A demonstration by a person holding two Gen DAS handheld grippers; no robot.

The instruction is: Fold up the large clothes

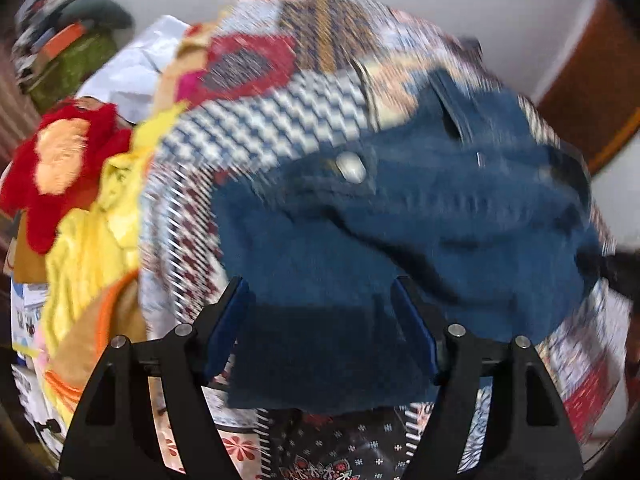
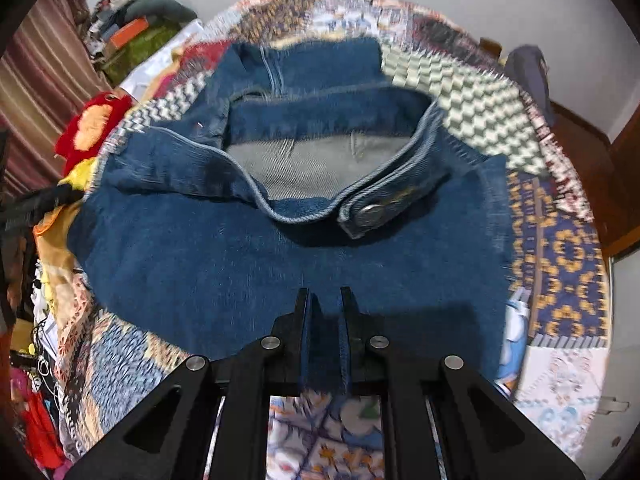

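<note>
Red flower cushion (image 1: 60, 168): lay at the far left, beside yellow cloth (image 1: 92, 240).
Left gripper (image 1: 320, 300): jaws were spread wide, a fold of the jeans (image 1: 400, 216) lying loose between them, unpinched.
Jeans: spread on the patchwork quilt (image 2: 560, 248) of a bed, waistband gaping, metal button (image 2: 370, 213) fastened.
Right gripper (image 2: 325, 300): jaws were pressed together, pinching the near denim edge.
Quilt: patterned, reaching out to the right of the jeans.

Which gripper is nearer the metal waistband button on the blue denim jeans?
Hard to call; neither touches the metal button. The right gripper is shut on blue denim jeans fabric below the waistband; the left gripper hangs open over the jeans, below the button.
</note>
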